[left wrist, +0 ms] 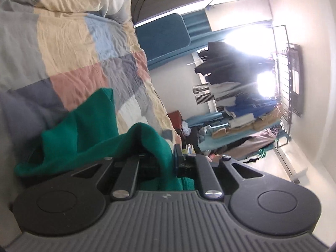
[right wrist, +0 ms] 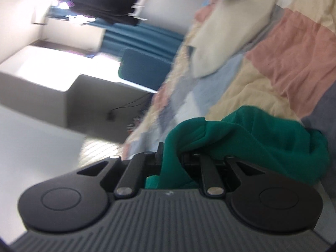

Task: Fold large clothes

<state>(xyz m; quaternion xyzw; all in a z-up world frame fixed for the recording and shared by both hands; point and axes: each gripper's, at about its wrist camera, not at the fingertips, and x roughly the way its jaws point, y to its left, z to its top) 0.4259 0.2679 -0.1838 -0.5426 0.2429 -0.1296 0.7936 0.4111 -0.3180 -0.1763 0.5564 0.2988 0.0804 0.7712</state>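
Observation:
A green garment (left wrist: 88, 132) hangs bunched from my left gripper (left wrist: 168, 159), which is shut on a fold of it, with cloth draped over the left finger. The same green garment (right wrist: 252, 138) shows in the right wrist view, where my right gripper (right wrist: 170, 157) is shut on another fold of it. Both views are rolled sideways. The garment is held above a patchwork bed cover (left wrist: 69, 48), which also shows in the right wrist view (right wrist: 273, 67). The fingertips are mostly hidden by the cloth.
A clothes rack (left wrist: 241, 96) full of hanging clothes stands across the room by a bright window. Teal curtains (left wrist: 189, 27) and a teal headboard (right wrist: 145, 69) sit beyond the bed. A white pillow (right wrist: 220, 42) lies on the cover.

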